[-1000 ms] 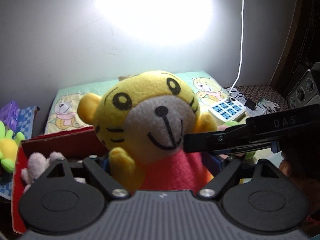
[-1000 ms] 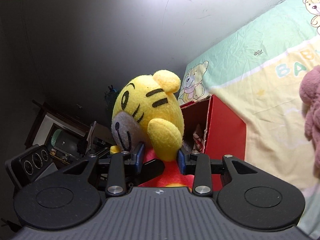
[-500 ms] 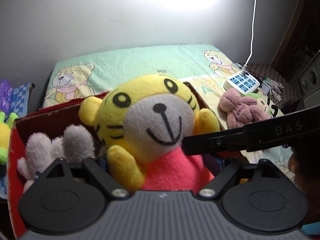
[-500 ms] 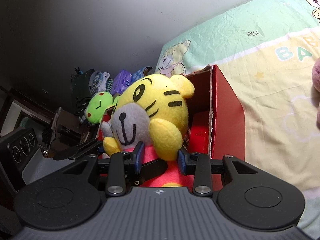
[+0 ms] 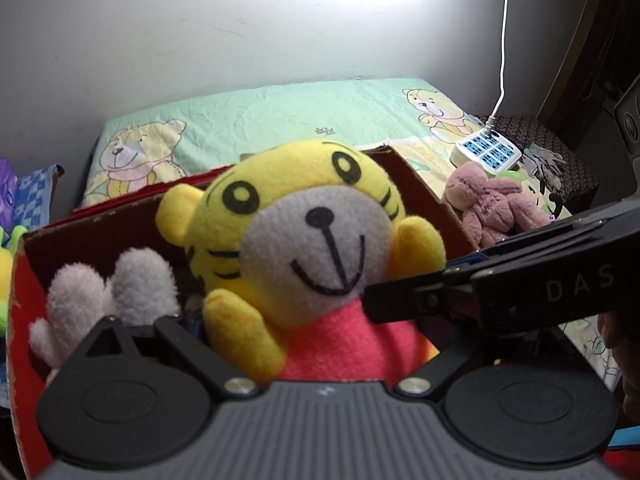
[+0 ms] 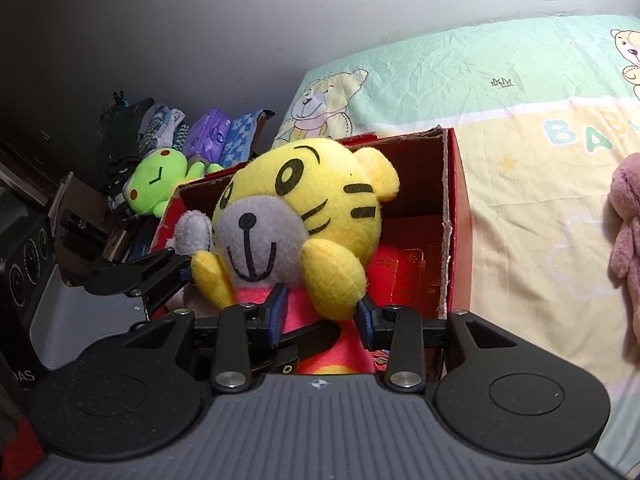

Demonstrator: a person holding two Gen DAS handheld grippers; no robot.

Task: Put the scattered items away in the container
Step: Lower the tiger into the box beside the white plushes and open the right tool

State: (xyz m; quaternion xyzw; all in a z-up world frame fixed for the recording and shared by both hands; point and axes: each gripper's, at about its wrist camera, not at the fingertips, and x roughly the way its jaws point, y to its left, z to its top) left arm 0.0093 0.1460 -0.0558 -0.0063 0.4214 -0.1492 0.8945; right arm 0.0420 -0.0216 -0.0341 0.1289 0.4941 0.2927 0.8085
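A yellow tiger plush point(image 5: 304, 232) with a red body sits upright inside the red cardboard box point(image 5: 100, 216), next to a white plush point(image 5: 120, 280). My left gripper point(image 5: 320, 332) straddles its red body from the front. Its jaws are opening wide, and the pads stand off the plush. A finger point(image 5: 420, 296) of my right gripper crosses in from the right. In the right wrist view my right gripper point(image 6: 320, 314) has its blue pads pressed on the tiger plush point(image 6: 296, 208) at arm and body, just starting to ease. A finger point(image 6: 136, 276) of my left gripper shows by the tiger's other paw.
A pink plush point(image 5: 492, 208) and a green one point(image 5: 532, 188) lie on the bear-print bed sheet right of the box, near a white power strip point(image 5: 486, 154). A green frog plush point(image 6: 160, 184) and folded cloths sit left of the red box point(image 6: 456, 208). A wall is behind.
Both grippers have come down with the tiger plush, which was above the box and is now inside it. The left jaws have spread wider.
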